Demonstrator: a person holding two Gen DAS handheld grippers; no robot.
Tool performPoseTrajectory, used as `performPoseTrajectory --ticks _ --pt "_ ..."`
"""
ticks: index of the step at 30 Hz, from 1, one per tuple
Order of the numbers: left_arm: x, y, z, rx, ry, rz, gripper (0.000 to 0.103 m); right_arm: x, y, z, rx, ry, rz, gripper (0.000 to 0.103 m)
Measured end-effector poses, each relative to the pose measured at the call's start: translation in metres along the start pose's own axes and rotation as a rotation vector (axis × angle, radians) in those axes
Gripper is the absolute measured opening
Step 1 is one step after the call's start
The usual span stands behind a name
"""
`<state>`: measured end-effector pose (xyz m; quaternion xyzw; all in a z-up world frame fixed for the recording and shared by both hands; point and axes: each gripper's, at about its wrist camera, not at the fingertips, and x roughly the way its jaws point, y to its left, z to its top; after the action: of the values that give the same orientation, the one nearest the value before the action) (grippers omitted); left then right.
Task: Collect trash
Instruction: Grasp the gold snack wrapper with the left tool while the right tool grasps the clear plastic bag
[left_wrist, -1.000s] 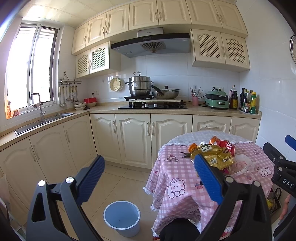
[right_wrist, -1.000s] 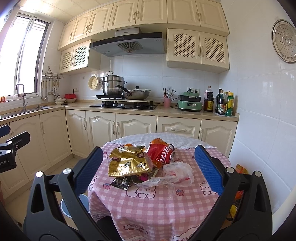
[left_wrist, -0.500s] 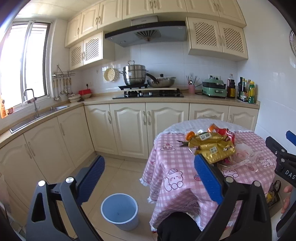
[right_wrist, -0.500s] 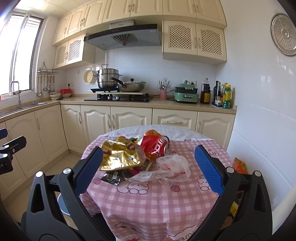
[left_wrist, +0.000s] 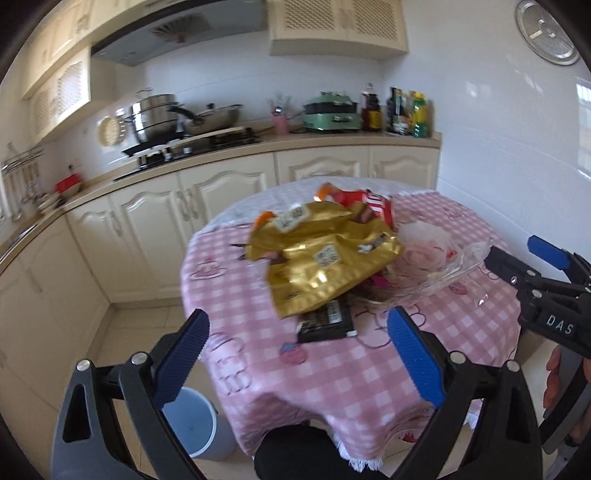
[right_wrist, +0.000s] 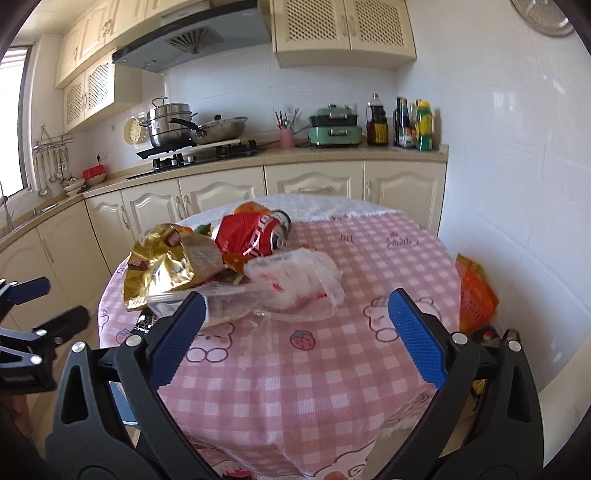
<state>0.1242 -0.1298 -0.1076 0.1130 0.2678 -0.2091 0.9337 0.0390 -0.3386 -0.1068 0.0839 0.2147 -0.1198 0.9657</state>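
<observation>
Closer now: "DAS"-marked right hand-held gripper (left_wrist: 517, 254)

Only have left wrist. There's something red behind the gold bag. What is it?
Observer: A crushed red can, lying on its side with its top end turned to the right.
Operator: Any trash off the table on the right?
Observer: Yes, an orange bag sits low down, past the right edge of the table.
Operator: Are the right fingers holding anything?
Observer: No. The right gripper is open and empty, pointed at the crumpled plastic bag.
</observation>
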Motion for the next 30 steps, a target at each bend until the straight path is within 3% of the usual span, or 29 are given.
performPoseTrajectory --ticks 1,5,8,11,19,25,27,30 --pt "0.008 -0.004 0.003 0.015 0.008 -0.005 0.094 0.004 -0.003 -0.001 0.020 0.009 0.013 0.097" --pt "0.037 -0.009 0.012 0.059 0.039 -0.007 0.076 0.010 -0.016 0.000 0.090 0.005 0.034 0.097" --pt "0.049 -0.008 0.017 0.081 0.050 -0.004 0.075 0.005 -0.031 0.004 0.150 -0.052 0.025 0.097" --pt "0.060 -0.011 0.022 0.102 0.065 -0.052 0.075 0.005 -0.042 0.010 0.188 -0.091 -0.015 0.097" --pt "0.085 -0.037 0.024 0.238 0.080 -0.019 0.075 0.037 -0.047 0.018 0.199 -0.044 -0.003 0.097" --pt "0.098 -0.025 0.031 0.168 0.123 -0.087 0.039 0.054 -0.052 0.018 0.235 0.002 0.018 0.097" --pt "0.096 -0.022 0.033 0.155 0.111 -0.100 0.019 0.061 -0.054 0.021 0.238 0.029 0.031 0.097" --pt "0.090 -0.011 0.038 0.097 0.086 -0.129 0.009 0.075 -0.055 0.024 0.246 0.093 0.063 0.097"
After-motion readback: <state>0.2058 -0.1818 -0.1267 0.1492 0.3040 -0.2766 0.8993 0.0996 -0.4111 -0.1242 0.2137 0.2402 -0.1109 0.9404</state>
